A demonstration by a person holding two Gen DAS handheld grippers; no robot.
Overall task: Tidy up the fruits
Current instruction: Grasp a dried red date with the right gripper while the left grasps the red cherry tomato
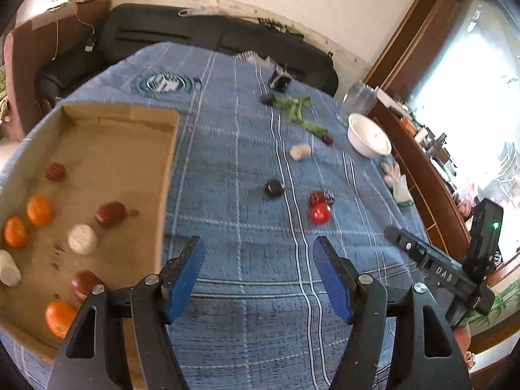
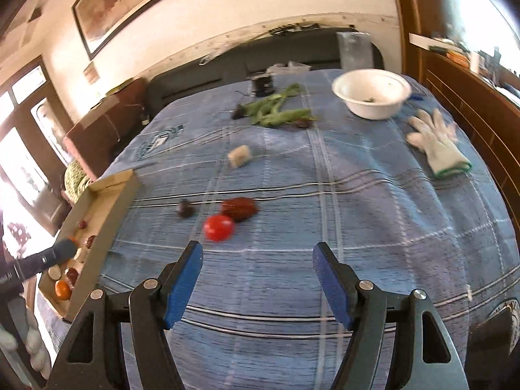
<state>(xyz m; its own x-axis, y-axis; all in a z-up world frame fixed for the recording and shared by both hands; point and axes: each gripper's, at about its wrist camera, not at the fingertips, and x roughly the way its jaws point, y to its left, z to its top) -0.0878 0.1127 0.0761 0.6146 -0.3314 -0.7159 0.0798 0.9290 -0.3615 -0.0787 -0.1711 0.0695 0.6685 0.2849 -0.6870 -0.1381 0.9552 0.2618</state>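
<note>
A cardboard tray [image 1: 97,113] on the left of the blue checked tablecloth [image 1: 243,308] holds several fruits: oranges [image 1: 39,209], dark red ones [image 1: 110,214] and white ones [image 1: 82,239]. On the cloth lie a red tomato [image 1: 319,212] [image 2: 219,227], a dark red fruit [image 1: 317,197] [image 2: 240,208], a small dark fruit [image 1: 274,188] [image 2: 185,208] and a white piece [image 1: 300,151] [image 2: 240,156]. My left gripper [image 1: 258,260] is open and empty beside the tray. My right gripper [image 2: 257,261] is open and empty, just short of the tomato; it also shows in the left wrist view [image 1: 432,260].
A white bowl [image 1: 369,135] [image 2: 372,92], green vegetables [image 1: 297,109] [image 2: 276,110] and a white glove [image 1: 398,183] [image 2: 434,141] lie at the far right. A clear jar [image 2: 354,50] stands behind the bowl. A dark sofa [image 1: 162,32] lies beyond the table; wooden furniture [image 2: 471,97] stands right.
</note>
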